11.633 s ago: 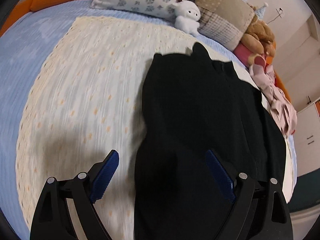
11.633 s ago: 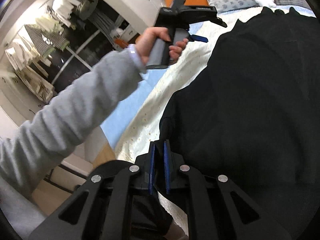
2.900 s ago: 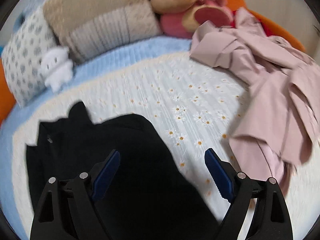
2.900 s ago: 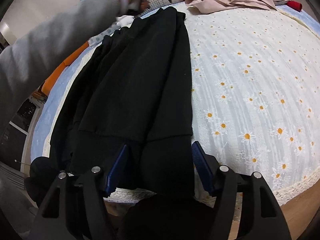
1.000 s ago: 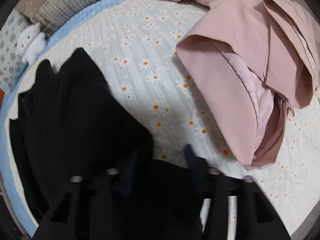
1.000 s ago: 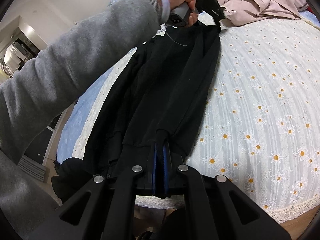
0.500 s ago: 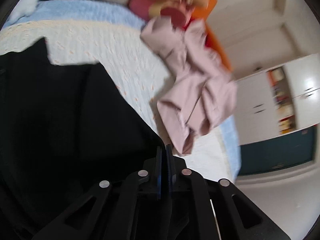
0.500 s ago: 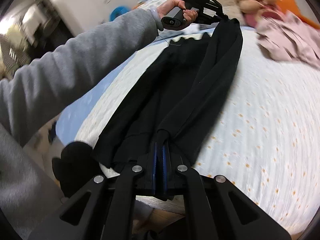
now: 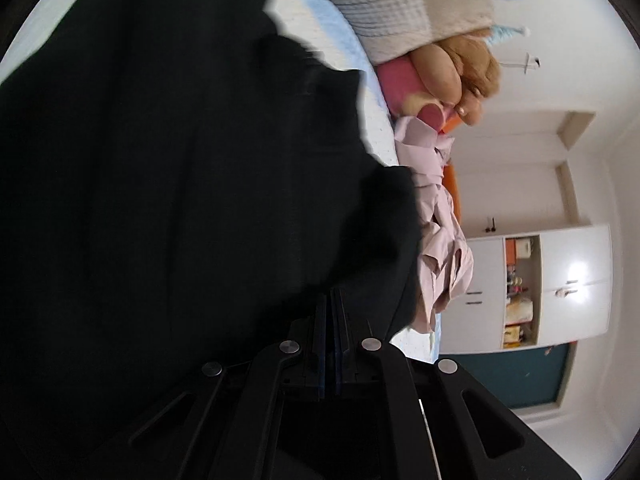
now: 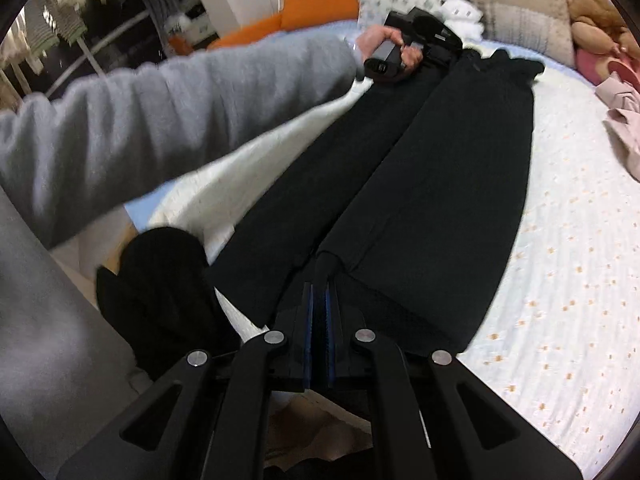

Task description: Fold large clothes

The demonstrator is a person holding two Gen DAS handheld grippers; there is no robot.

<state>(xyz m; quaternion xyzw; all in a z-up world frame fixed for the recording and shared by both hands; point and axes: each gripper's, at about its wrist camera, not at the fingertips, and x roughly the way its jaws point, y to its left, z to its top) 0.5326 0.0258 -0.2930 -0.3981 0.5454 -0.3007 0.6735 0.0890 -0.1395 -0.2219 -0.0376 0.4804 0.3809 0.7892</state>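
A large black garment (image 10: 420, 184) lies stretched lengthwise on the daisy-print bedspread (image 10: 568, 264). My right gripper (image 10: 319, 292) is shut on its near hem edge. My left gripper (image 9: 331, 312) is shut on the garment's far end (image 9: 180, 168), which fills most of the left wrist view. In the right wrist view the left gripper (image 10: 436, 46) shows at the far end, held by a hand in a grey sleeve (image 10: 168, 112). A fold runs lengthwise between the two grips.
A pink garment (image 9: 436, 216) lies crumpled at the bed's right side, also in the right wrist view (image 10: 624, 120). Pillows (image 10: 516, 4), a white plush (image 10: 462, 14) and a brown teddy (image 9: 460, 72) line the headboard. A black sleeve end (image 10: 160, 280) hangs off the near edge.
Both grippers closed on the black garment about a second ago and have carried its edge leftward across the bed. The left wrist view has rolled sideways.
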